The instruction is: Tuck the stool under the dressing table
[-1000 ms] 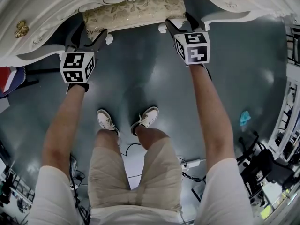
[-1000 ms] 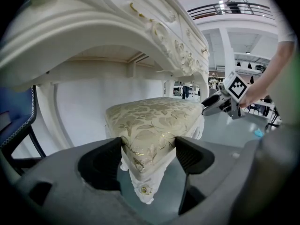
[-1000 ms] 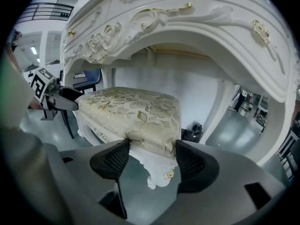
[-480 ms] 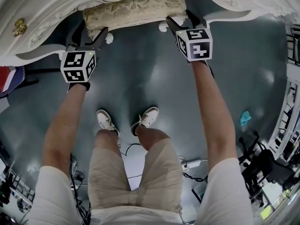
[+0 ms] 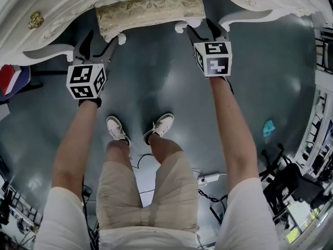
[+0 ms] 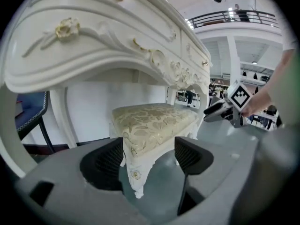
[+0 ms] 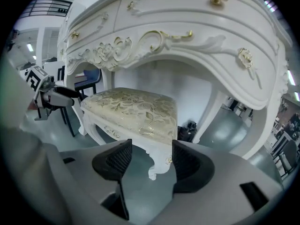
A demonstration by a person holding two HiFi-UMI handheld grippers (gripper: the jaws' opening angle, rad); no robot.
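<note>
The white stool (image 5: 151, 9) with its gold-patterned cushion stands under the carved white dressing table (image 5: 52, 9), front edge just showing. My left gripper (image 5: 99, 43) hangs open just short of the stool's left front leg. In the left gripper view the stool (image 6: 154, 121) fills the middle and that leg shows in the gap beyond the pads, untouched. My right gripper (image 5: 204, 29) sits off the right front leg, its jaws closing. In the right gripper view the stool (image 7: 136, 109) corner leg lies between the jaws but no pad presses on it.
A blue and red chair (image 5: 9, 79) stands left of the table. The person's feet (image 5: 117, 129) are on the grey floor behind the grippers. A power strip and cables (image 5: 210, 180) lie at the lower right, with a teal scrap (image 5: 268, 126) and dark equipment (image 5: 291, 181) nearby.
Both grippers have drawn back from the stool's front legs toward the person and a little upward. The stool has stayed under the table.
</note>
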